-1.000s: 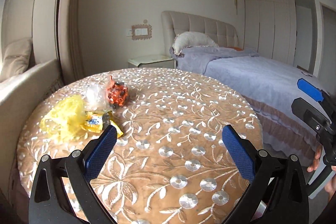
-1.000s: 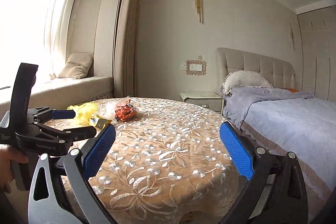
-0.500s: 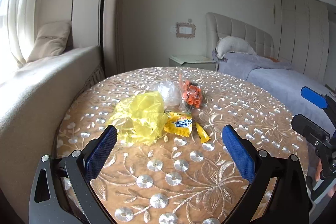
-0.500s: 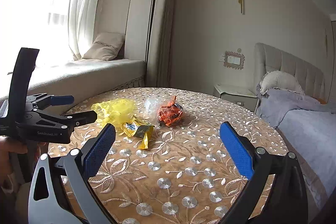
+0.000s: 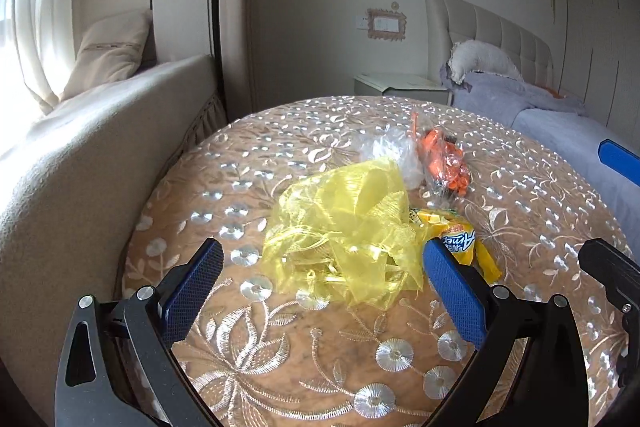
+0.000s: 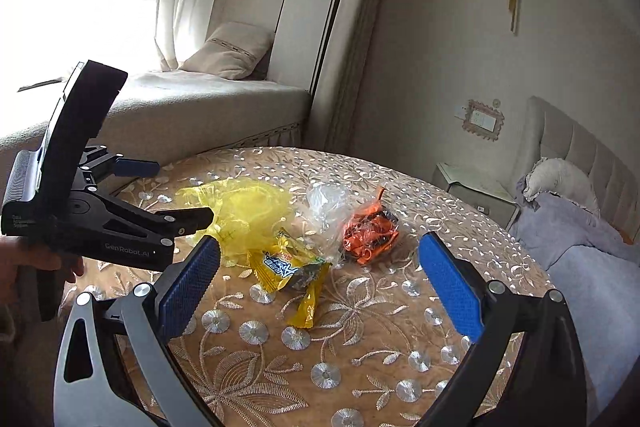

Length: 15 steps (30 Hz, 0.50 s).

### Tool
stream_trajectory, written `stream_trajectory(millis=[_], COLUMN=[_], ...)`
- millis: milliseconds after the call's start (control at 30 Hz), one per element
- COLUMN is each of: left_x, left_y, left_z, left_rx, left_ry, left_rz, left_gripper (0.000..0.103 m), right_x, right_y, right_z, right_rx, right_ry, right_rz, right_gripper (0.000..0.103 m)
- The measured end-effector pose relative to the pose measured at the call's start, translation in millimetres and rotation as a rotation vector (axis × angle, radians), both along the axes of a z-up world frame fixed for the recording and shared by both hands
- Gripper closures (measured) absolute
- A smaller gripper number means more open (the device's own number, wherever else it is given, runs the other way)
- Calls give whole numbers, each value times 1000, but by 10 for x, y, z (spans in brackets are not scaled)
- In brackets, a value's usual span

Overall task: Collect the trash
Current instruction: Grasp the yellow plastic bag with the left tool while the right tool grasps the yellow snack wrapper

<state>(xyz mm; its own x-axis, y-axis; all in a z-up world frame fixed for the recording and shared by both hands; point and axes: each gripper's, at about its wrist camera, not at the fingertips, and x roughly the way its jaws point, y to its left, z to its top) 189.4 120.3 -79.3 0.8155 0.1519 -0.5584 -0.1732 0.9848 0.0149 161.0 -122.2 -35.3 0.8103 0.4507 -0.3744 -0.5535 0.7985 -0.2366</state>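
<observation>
trash lies in a loose cluster on the round tabletop (image 5: pixel 280 339) with its tan embroidered cloth: a crumpled sheer yellow bag (image 5: pixel 344 227), a yellow snack wrapper (image 6: pixel 288 267), a clear plastic wrap (image 6: pixel 328 203) and an orange-filled packet (image 6: pixel 370 231). the left claw (image 5: pixel 320 287) is spread wide just short of the yellow bag, which sits between its blue pads. the right claw (image 6: pixel 320 287) is also wide, with the snack wrapper between its fingers.

Left wrist view, low over round table (image 5: pixel 280 339), facing window seat and bed, close on yellow bag (image 5: pixel 344 227), right wrist view, higher, further right, shared: table, trash pile, headboard wall
</observation>
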Motion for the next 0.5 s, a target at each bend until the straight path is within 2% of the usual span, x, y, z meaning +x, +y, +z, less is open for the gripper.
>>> stream_trajectory(millis=[200, 300, 333, 367, 400, 467, 500], left_x=[438, 612, 655, 698, 714, 705, 668], left_y=[90, 98, 103, 101, 100, 68, 50], left_z=[-169, -313, -351, -390, -397, -377, -353], left_rx=[-52, -129, -155, -172, -173, -167, -148], left_ry=[136, 222, 243, 266, 265, 244, 228], left_rz=[-72, -131, -146, -163, -167, -186, -181], left_gripper=[5, 10, 30, 45, 47, 100, 100], right_x=[103, 194, 226, 275, 297, 349, 372], right_y=[137, 198, 214, 228, 239, 260, 268], right_z=[-74, -122, -143, -163, -175, -204, -216], right_rx=[-55, -76, -83, -87, -90, -99, -102], right_ry=[5, 31, 42, 50, 56, 77, 86], right_rz=[6, 9, 6, 4, 4, 3, 3], right_gripper=[4, 4, 4, 4, 4, 4, 4])
